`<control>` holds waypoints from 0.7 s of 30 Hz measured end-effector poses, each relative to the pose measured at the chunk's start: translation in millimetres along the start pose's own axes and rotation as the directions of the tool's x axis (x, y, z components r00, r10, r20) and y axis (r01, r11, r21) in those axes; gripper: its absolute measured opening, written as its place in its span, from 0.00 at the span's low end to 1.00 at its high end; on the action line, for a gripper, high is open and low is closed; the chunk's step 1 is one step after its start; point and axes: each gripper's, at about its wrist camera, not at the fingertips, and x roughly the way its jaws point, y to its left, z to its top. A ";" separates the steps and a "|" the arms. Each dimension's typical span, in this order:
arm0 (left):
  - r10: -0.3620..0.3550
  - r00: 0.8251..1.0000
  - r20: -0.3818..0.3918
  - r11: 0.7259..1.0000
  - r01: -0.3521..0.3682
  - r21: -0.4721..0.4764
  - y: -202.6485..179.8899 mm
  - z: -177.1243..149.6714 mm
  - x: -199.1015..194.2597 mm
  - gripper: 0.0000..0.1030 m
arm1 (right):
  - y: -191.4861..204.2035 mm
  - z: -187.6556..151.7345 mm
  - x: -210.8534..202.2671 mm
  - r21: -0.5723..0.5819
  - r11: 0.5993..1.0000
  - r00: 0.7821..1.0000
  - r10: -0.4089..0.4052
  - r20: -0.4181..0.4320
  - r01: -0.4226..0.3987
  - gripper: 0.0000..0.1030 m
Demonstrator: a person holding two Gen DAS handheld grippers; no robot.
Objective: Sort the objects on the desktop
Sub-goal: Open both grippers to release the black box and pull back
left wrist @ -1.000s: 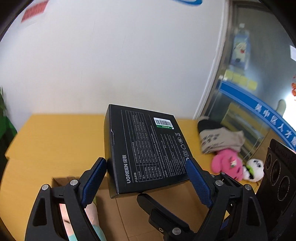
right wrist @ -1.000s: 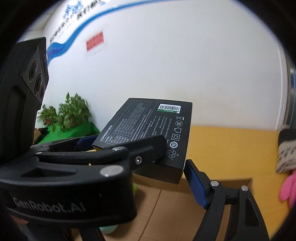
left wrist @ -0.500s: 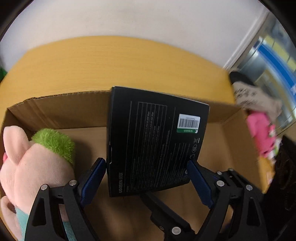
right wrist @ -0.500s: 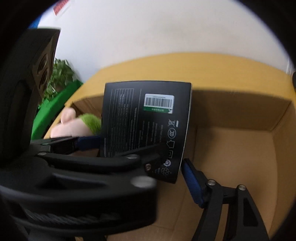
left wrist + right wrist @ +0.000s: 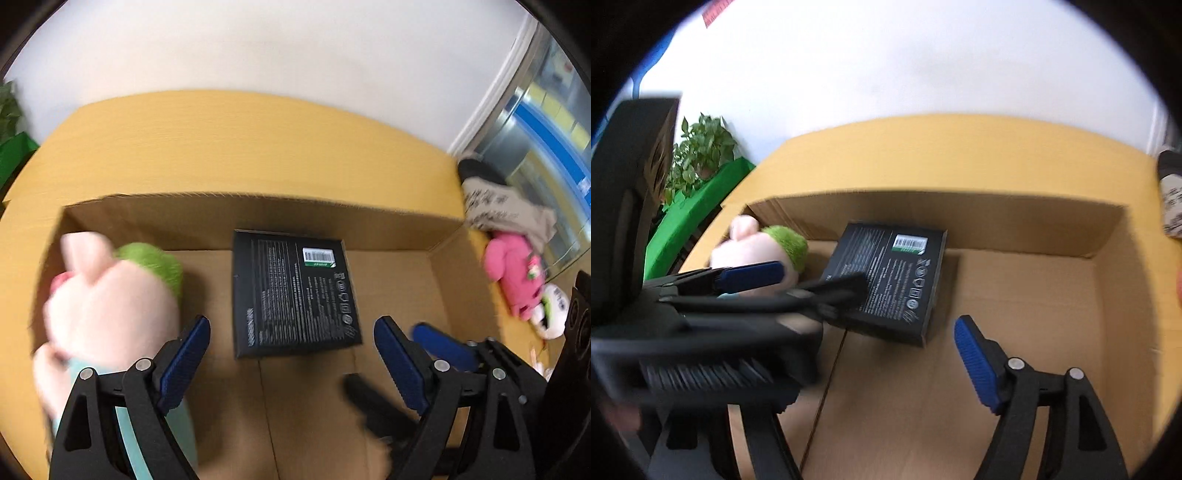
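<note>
The black box [image 5: 295, 291] now lies released mid-frame in the cardboard carton [image 5: 258, 214]; left gripper [image 5: 291, 354] jaws spread, right gripper [image 5: 912, 321] jaws spread. One item sorted.

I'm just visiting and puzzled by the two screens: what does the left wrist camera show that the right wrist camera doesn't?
Only the left wrist view shows the bright pink plush toy and the white plush toy lying outside the box. Only the right wrist view shows the leafy green potted plant. Both show the flat black printed carton lying in the open brown cardboard box, beside the pale pink plush with green hair. The left gripper is open.
</note>
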 end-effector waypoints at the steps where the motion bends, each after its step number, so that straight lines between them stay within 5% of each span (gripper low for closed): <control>1: -0.004 0.999 0.037 1.000 0.004 -0.004 0.7 -5.1 -18.8 0.90 | 1.5 -0.2 -17.1 0.001 1.000 1.000 -0.007 0.019 0.007 0.74; 4: 0.013 0.983 0.185 0.999 -0.019 0.028 -1.1 -35.2 -90.3 0.93 | 7.4 -14.7 -78.7 0.004 1.000 0.995 -0.007 0.095 0.007 0.77; 6: 0.044 0.945 0.325 0.996 -0.068 0.063 -11.2 -62.5 -140.9 0.99 | 13.1 -35.6 -117.8 -0.016 1.000 0.989 -0.007 0.149 0.009 0.77; 10: 0.085 0.830 0.551 0.975 -0.184 0.126 -41.9 -133.4 -222.3 1.00 | 39.9 -70.3 -166.0 0.007 0.997 0.967 -0.074 0.243 0.075 0.78; 13: 0.097 0.799 0.594 0.964 -0.223 0.143 -52.3 -171.7 -245.6 1.00 | 41.5 -101.9 -194.6 0.023 0.996 0.967 -0.094 0.237 0.091 0.75; 14: 0.089 0.795 0.600 0.963 -0.222 0.152 -56.1 -185.4 -250.7 0.99 | 45.0 -112.7 -203.4 0.011 0.995 0.962 -0.098 0.253 0.098 0.68; 15: 0.070 0.796 0.601 0.964 -0.210 0.165 -60.0 -198.0 -253.9 0.95 | 50.5 -123.6 -208.7 -0.008 0.991 0.954 -0.123 0.274 0.130 0.29; 16: 0.048 0.801 0.597 0.966 -0.190 0.177 -62.3 -209.1 -256.8 0.66 | 56.7 -132.6 -210.9 -0.029 0.983 0.946 -0.166 0.278 0.181 0.06; 17: 0.033 0.817 0.575 0.969 -0.168 0.183 -63.3 -213.0 -255.5 0.12 | 62.4 -141.4 -214.0 -0.047 0.974 0.939 -0.202 0.279 0.223 0.04; 19: -0.006 0.867 0.498 0.979 -0.096 0.179 -61.9 -223.6 -250.3 0.02 | 69.9 -154.4 -216.9 -0.059 0.976 0.942 -0.184 0.282 0.208 0.04; 21: -0.006 0.870 0.494 0.984 -0.082 0.156 -62.1 -233.1 -247.3 0.02 | 76.8 -168.5 -223.6 -0.079 0.979 0.944 -0.157 0.289 0.187 0.08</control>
